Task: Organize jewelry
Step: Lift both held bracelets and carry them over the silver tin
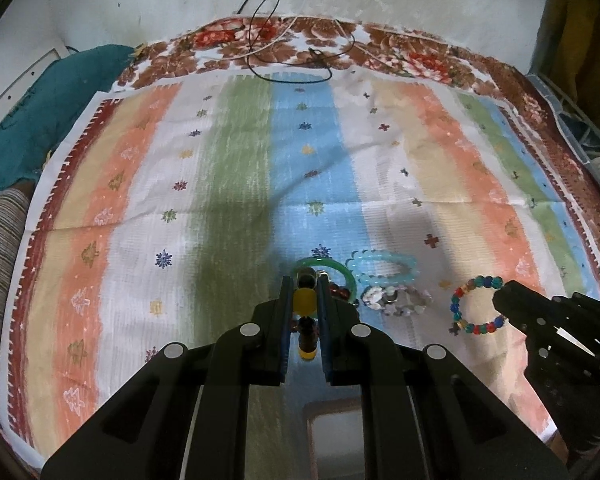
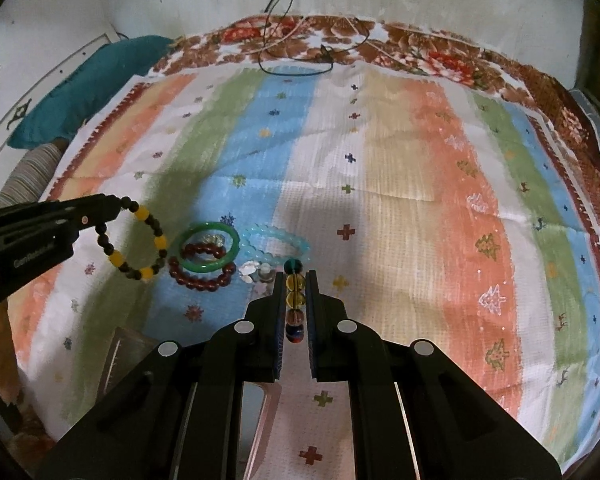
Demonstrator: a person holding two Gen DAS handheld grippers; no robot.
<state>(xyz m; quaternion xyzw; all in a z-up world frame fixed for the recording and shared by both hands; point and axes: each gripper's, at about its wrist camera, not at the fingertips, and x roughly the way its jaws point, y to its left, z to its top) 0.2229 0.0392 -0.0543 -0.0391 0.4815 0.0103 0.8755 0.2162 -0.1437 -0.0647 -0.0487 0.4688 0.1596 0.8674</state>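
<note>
My left gripper (image 1: 305,292) is shut on a black-and-yellow bead bracelet (image 1: 304,303) and holds it above the striped cloth; it also shows in the right wrist view (image 2: 134,245), hanging from the left gripper (image 2: 120,202). My right gripper (image 2: 294,280) is shut on a multicolour bead bracelet (image 2: 294,300), which shows in the left wrist view (image 1: 478,305) beside the right gripper (image 1: 500,298). On the cloth lie a green bangle (image 2: 208,251), a dark red bead bracelet (image 2: 202,276), a light blue bead bracelet (image 2: 276,242) and a pale stone bracelet (image 1: 396,300).
A clear box (image 1: 334,436) with a brownish rim lies below the grippers, partly hidden. Black cords (image 1: 292,52) lie at the cloth's far edge. A teal cushion (image 1: 48,116) and a striped fabric (image 1: 0,268) are at the left. The striped cloth (image 1: 228,184) covers the surface.
</note>
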